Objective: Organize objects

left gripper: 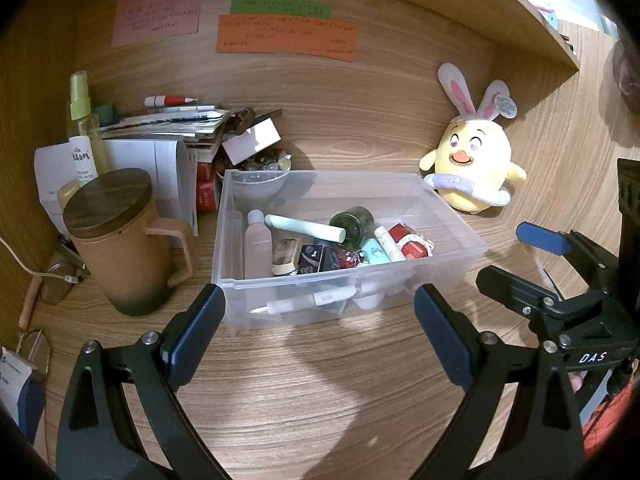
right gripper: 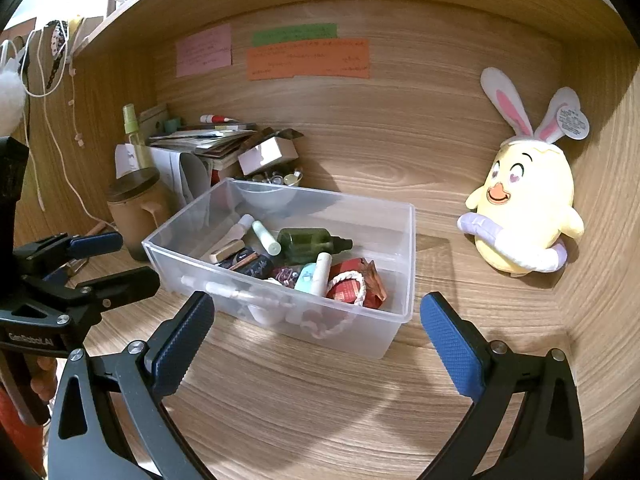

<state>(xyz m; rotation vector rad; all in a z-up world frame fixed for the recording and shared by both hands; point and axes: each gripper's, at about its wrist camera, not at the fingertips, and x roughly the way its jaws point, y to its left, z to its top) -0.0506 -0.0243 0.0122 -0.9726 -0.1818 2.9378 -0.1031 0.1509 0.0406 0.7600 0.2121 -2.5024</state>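
A clear plastic bin (left gripper: pixel 320 172) (right gripper: pixel 320 192) stands on the wooden desk. Inside lie several small items, among them a dark green bottle (left gripper: pixel 354 224) (right gripper: pixel 308 244), a mint tube (left gripper: pixel 304 227) (right gripper: pixel 266 236) and a red packet (left gripper: pixel 412 240) (right gripper: pixel 352 286). My left gripper (left gripper: pixel 320 320) (right gripper: pixel 120 260) is open just in front of the bin's near wall, holding nothing. Off the bin's right front corner, my right gripper (right gripper: pixel 316 312) (left gripper: pixel 520 258) is open too, and empty. A yellow chick plush with rabbit ears (left gripper: pixel 472 160) (right gripper: pixel 524 216) leans on the back wall, right of the bin.
A brown mug with a wooden lid (left gripper: pixel 120 256) (right gripper: pixel 136 216) stands left of the bin. Behind it are a spray bottle (left gripper: pixel 82 120), a pile of papers (left gripper: pixel 172 124) and small boxes. Glasses (left gripper: pixel 56 284) and a cable lie at far left. A shelf (left gripper: pixel 532 12) hangs overhead.
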